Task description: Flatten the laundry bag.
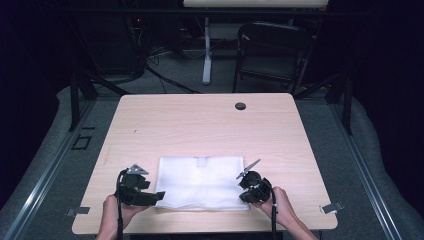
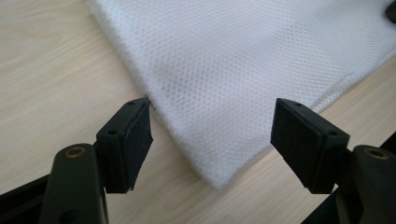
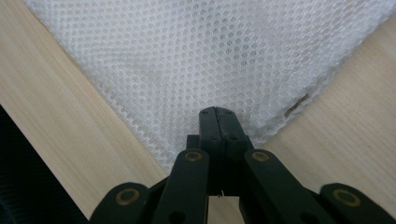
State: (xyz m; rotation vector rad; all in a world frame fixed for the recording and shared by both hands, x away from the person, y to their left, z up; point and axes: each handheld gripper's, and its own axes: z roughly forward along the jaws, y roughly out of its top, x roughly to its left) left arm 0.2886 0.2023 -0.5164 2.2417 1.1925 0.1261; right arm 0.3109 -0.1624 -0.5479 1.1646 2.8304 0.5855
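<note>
Our left claw (image 2: 212, 140) matte black with square rubber pads (image 2: 138, 140), brass-coloured pivot screws on our arms, our right claw (image 3: 219, 122) the same black with brass rivets, grey three-cornered plates on top, black cables trailing past our bare forearms

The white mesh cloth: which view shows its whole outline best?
The high view: the white mesh cloth lies flat on the table, all edges visible. The left gripper view shows one corner between open jaws; the right gripper view shows a corner at the shut jaws.
</note>
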